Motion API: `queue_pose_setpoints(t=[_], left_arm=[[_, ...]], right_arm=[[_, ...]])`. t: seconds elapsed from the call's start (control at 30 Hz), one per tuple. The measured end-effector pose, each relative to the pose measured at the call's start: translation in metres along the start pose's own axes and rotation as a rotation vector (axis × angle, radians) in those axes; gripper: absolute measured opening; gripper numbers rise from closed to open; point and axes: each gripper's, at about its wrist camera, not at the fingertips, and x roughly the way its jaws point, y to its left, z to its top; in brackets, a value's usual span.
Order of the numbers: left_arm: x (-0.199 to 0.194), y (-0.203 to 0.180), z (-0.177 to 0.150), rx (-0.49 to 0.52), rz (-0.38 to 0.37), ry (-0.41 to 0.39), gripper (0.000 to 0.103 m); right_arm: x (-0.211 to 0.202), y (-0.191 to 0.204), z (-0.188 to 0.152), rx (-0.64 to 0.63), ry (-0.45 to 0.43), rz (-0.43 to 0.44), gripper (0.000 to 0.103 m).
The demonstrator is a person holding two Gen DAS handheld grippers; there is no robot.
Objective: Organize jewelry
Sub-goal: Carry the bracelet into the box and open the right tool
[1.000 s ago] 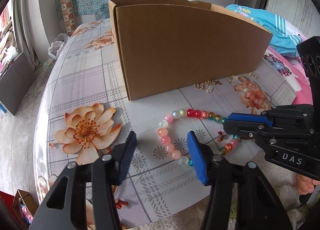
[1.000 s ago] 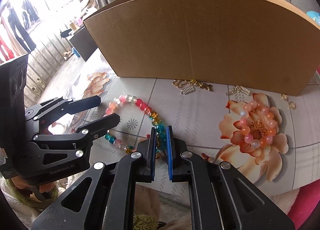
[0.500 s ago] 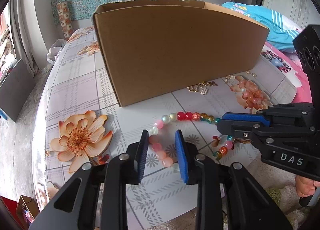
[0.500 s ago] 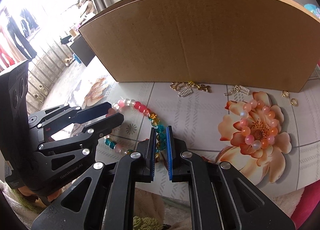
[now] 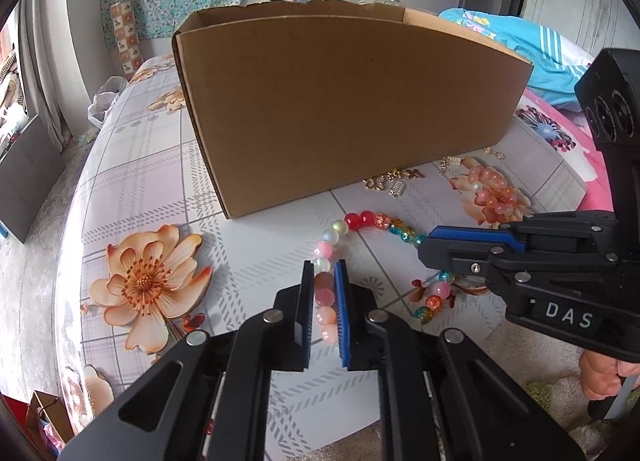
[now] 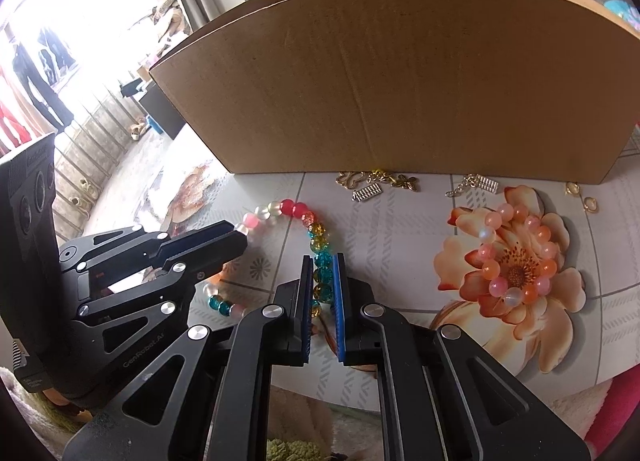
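The table (image 5: 132,197), under a plaid cloth printed with large orange flowers, fills both views. On it one cardboard box (image 5: 340,101) stands upright from about 10 to 2 o'clock, its brown wall facing the cameras.

Two hand-held grippers work in front of the box. In the left wrist view the left gripper (image 5: 324,273) comes up from 6 o'clock and the right gripper (image 5: 430,245) reaches in from 3 o'clock. In the right wrist view the right gripper (image 6: 322,265) comes from 6 o'clock and the left one (image 6: 240,239) from 9 o'clock.

There are two bead bracelets. The multicolored bracelet (image 5: 362,219) lies as a loop on the cloth between box and grippers. The left gripper's blue pads are pressed in on its pink and milky beads, which sit in a row between them, at the loop's 9 o'clock side. The right gripper pinches its teal and amber beads (image 6: 322,261) at the loop's 3 o'clock side. So each gripper grips an opposite side of the same loop.

The pink-orange bracelet (image 6: 516,257) lies well apart at 3 o'clock in the right wrist view, coiled on a printed flower.

Just beside the box's foot lie small metal pieces: one cluster of gold charms (image 6: 380,181), one silver chain piece (image 6: 476,184) and two gold rings (image 6: 582,197).
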Motion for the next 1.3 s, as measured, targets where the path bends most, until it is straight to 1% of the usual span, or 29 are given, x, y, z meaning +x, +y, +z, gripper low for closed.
queue_pose_setpoints(t=[0.23, 0.53, 0.73, 0.83, 0.97, 1.03, 1.1, 1.17, 1.2, 1.23, 1.3], left_arm=[[-0.016, 0.000, 0.005, -0.005, -0.010, -0.032, 0.010], [-0.047, -0.014, 0.014, 0.030, -0.025, -0.096, 0.010], [-0.079, -0.022, 0.030, 0.051, -0.069, -0.163, 0.010], [-0.101, -0.025, 0.048, 0.077, -0.099, -0.216, 0.010], [-0.126, -0.026, 0.079, 0.128, -0.109, -0.294, 0.010], [-0.136, -0.023, 0.096, 0.144, -0.088, -0.340, 0.010], [-0.141, -0.017, 0.116, 0.149, -0.074, -0.374, 0.010], [-0.137, -0.008, 0.134, 0.142, -0.068, -0.375, 0.010], [-0.130, -0.003, 0.143, 0.139, -0.066, -0.364, 0.010], [-0.123, 0.003, 0.149, 0.132, -0.060, -0.351, 0.010], [-0.101, 0.016, 0.163, 0.114, -0.036, -0.298, 0.010]], right_arm=[[-0.014, -0.010, 0.000, 0.030, -0.025, 0.030, 0.007], [-0.045, -0.021, -0.003, 0.050, -0.084, 0.050, 0.007], [-0.077, -0.024, 0.001, 0.039, -0.161, 0.047, 0.007], [-0.101, -0.024, 0.011, 0.008, -0.221, 0.038, 0.007], [-0.132, -0.018, 0.036, -0.063, -0.313, 0.024, 0.007], [-0.144, -0.015, 0.054, -0.097, -0.350, 0.025, 0.007], [-0.148, -0.013, 0.072, -0.117, -0.367, 0.033, 0.007], [-0.145, -0.015, 0.100, -0.131, -0.360, 0.054, 0.007], [-0.139, -0.017, 0.114, -0.133, -0.340, 0.065, 0.007], [-0.130, -0.017, 0.125, -0.132, -0.317, 0.076, 0.007], [-0.104, -0.025, 0.151, -0.121, -0.240, 0.101, 0.007]])
